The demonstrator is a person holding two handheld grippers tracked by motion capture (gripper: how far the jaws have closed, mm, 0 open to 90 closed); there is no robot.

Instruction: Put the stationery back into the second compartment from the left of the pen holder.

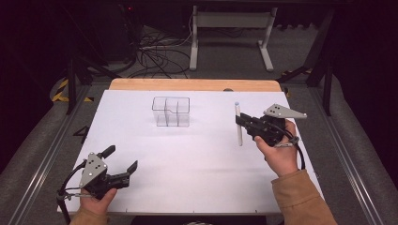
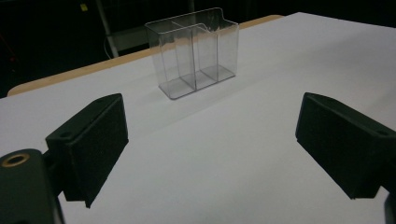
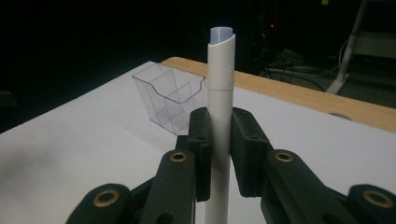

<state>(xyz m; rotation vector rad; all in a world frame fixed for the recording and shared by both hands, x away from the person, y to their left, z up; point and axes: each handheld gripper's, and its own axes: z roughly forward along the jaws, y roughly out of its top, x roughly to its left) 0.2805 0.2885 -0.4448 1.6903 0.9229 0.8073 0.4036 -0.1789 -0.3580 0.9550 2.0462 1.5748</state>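
A white pen [image 1: 238, 123] with a pale blue tip stands nearly upright in my right gripper [image 1: 241, 120], which is shut on its barrel at the table's right side. In the right gripper view the pen [image 3: 219, 107] rises between the two black jaws of the right gripper [image 3: 219, 154]. A clear plastic organizer [image 1: 171, 111] with several compartments stands at the back middle of the white sheet; it appears as the organizer [image 2: 196, 53] and the organizer [image 3: 170, 100] in the gripper views. My left gripper [image 1: 121, 158] rests open near the front left, nothing between its jaws [image 2: 210, 149].
The white sheet [image 1: 187, 159] covers a wooden table whose far edge [image 1: 192, 85] shows as a tan strip. Beyond it lie floor cables and a white table frame [image 1: 232, 33]. Metal rails run along both sides.
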